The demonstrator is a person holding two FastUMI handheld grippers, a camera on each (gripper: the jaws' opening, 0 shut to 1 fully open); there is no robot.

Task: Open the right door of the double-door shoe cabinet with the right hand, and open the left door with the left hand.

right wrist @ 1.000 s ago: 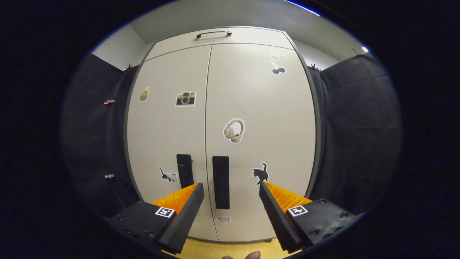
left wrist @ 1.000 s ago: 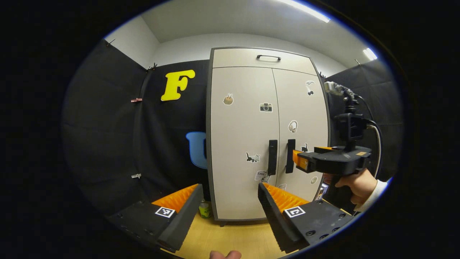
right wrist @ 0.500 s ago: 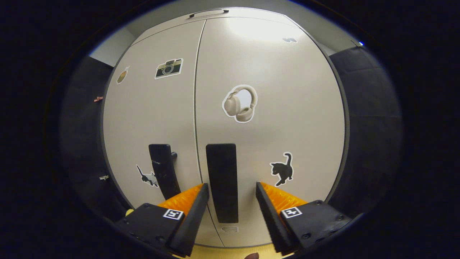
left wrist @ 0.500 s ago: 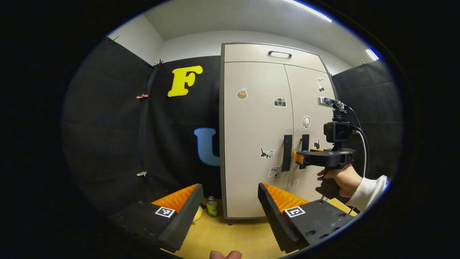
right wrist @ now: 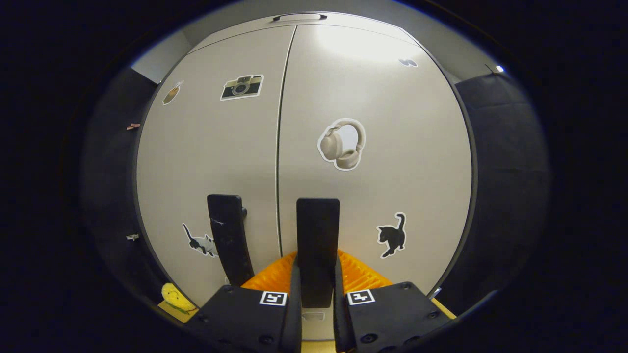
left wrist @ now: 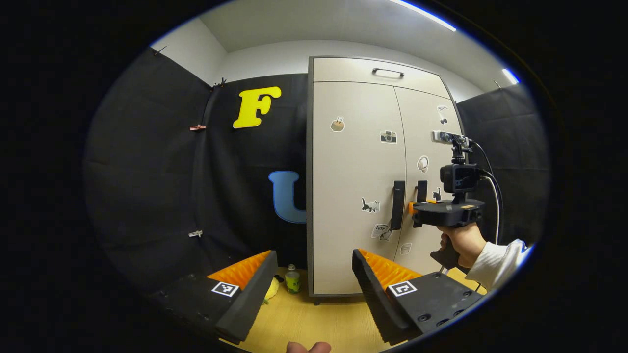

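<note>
My right tool (right wrist: 315, 289) is closed on the right door handle (right wrist: 317, 230), both fingers pressing its lower part, one on each side. Just left of it stands the left door handle (right wrist: 226, 235), untouched; so I count two black vertical handles, one per door. Both doors, the right door (right wrist: 392, 162) and the left door (right wrist: 206, 162), sit flush and shut, with only the thin seam between them. Beyond the handles I count two cat stickers, one headphone sticker (right wrist: 342, 143) above my tool, and one camera sticker (right wrist: 241, 87) up on the left door.

My left tool (left wrist: 313, 274) hangs open, its two fingers well apart with nothing between them, well short of the shoe cabinet (left wrist: 353, 176). Ahead and to its right, a hand (left wrist: 458, 240) holds the other tool against the right handle. On the wooden floor (left wrist: 314, 318) ahead of the left tool, beside the cabinet's left corner, stand one small bottle (left wrist: 292, 279) and one yellow object (left wrist: 270, 290) I cannot identify. One more handle (left wrist: 387, 72) sits on the cabinet's top panel.
</note>
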